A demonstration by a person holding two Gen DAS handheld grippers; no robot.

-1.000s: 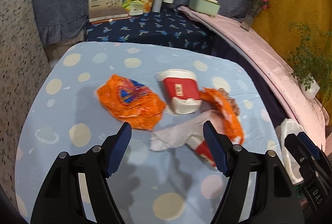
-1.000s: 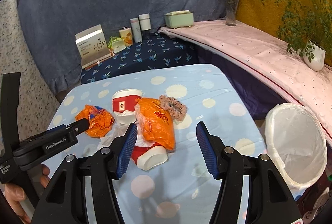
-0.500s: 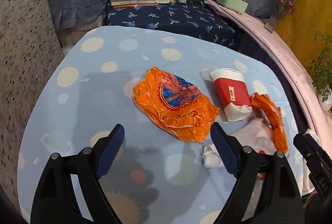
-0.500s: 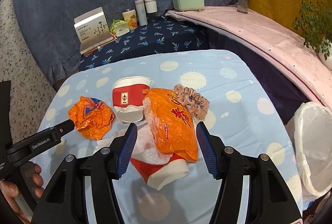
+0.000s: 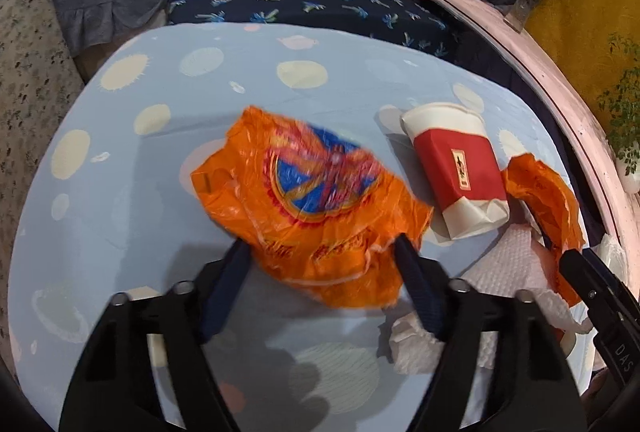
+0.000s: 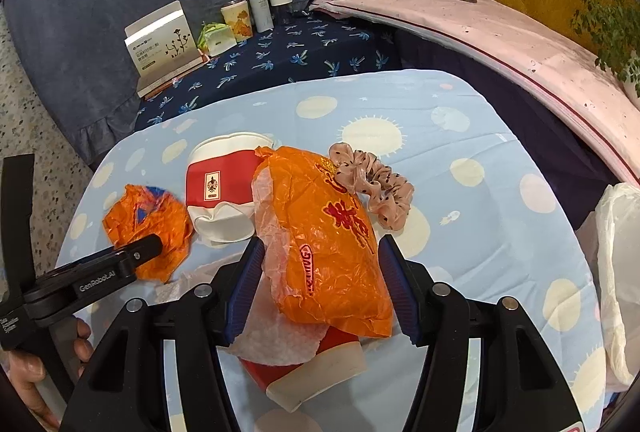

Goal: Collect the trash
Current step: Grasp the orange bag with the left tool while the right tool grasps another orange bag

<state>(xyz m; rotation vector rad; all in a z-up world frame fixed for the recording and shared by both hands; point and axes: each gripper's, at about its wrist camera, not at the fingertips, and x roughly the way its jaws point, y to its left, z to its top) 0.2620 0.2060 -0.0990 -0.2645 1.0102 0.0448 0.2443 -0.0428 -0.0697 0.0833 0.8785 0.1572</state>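
Observation:
A crumpled orange wrapper with a blue emblem [image 5: 316,207] lies on the blue dotted tablecloth [image 5: 168,103]. My left gripper [image 5: 322,256] is open, its fingers either side of that wrapper's near edge. A second orange wrapper [image 6: 328,232] lies over white tissue [image 6: 276,336] and a red-and-white cup [image 6: 316,360]. My right gripper [image 6: 320,252] is open around this wrapper's near part. Another red-and-white paper cup [image 5: 456,167] lies on its side between the wrappers; it also shows in the right wrist view [image 6: 224,187].
A pink dotted scrunchie [image 6: 372,183] lies right of the second wrapper. A bin lined with a white bag [image 6: 620,272] stands off the table's right edge. A box [image 6: 164,43], cans and bottles [image 6: 266,5] stand on the dark blue surface behind.
Both grippers have moved forward and down. The left one now straddles the emblem wrapper; the right one now straddles the second orange wrapper. Both stay open.

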